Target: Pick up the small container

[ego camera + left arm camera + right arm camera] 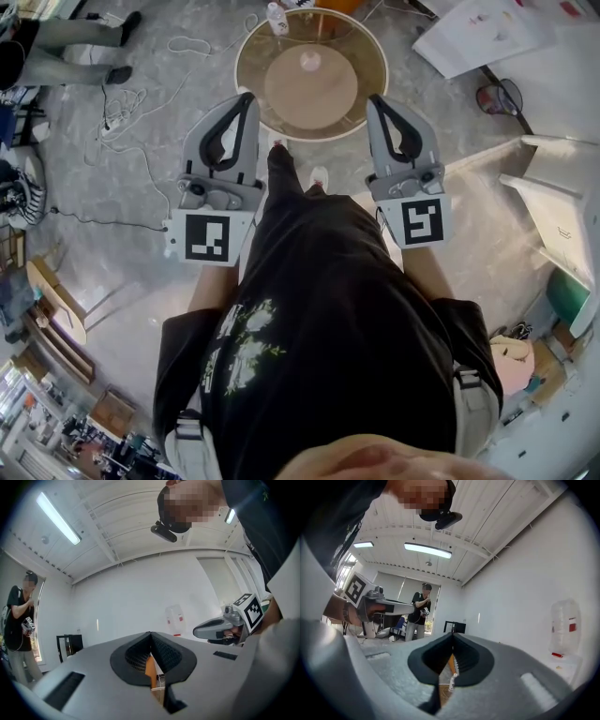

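Close in, a black shirt with a pale leaf print fills the bottom of the head view, and both arms reach forward from it. The left gripper [246, 98] is held level, its marker cube facing up. In its own view the left gripper [150, 633] has its jaws clenched tip to tip with nothing caught between them. Same story on the other side. The right gripper [378, 98] is level and parallel to its partner, and up close the right gripper [452, 634] has its jaws pressed together, also empty.

Just ahead, the two tips line up with the near edge of the round glass table [361, 47], one at the near-left and one at the near-right. How high they are above it I cannot tell. The small container [309, 61] sits near the middle of the table, a little toward its far edge. It is untouched and well apart from both grippers.

At the far-left edge of the table stands a small white bottle [277, 18]. Beyond that, white cables [131, 103] trail over the grey floor to the left, papers [487, 33] lie at the far right, and a bystander [417, 609] stands across the room.
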Demonstrator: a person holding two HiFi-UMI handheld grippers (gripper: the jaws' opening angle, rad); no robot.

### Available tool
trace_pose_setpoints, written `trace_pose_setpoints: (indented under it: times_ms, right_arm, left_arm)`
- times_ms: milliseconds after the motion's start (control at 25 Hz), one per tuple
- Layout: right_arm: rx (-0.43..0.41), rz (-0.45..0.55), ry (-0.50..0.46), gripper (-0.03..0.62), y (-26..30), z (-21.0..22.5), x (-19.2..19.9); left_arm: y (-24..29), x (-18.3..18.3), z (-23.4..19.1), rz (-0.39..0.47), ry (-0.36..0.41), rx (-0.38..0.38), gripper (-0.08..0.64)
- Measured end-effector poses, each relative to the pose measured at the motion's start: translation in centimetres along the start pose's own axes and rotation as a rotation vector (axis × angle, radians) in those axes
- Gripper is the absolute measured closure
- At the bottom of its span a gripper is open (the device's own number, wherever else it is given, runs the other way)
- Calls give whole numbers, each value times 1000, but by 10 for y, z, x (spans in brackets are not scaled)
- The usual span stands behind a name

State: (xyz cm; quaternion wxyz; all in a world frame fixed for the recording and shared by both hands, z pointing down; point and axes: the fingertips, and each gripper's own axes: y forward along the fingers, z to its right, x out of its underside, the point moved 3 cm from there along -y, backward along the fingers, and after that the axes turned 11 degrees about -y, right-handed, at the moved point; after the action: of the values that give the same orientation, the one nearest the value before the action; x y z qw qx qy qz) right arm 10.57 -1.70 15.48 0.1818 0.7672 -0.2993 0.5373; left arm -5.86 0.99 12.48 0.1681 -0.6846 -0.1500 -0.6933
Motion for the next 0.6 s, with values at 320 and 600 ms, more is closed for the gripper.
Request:
trace_pose_setpoints:
  times_ms: [320,600]
  right_arm:
    - [53,-14,3,595,38,14,5]
    - [92,-30,1,595,98,24,6]
  left_arm:
    - [38,4,-31,-30,-3,72,557]
    - [79,2,-84,-31,-8,117,557]
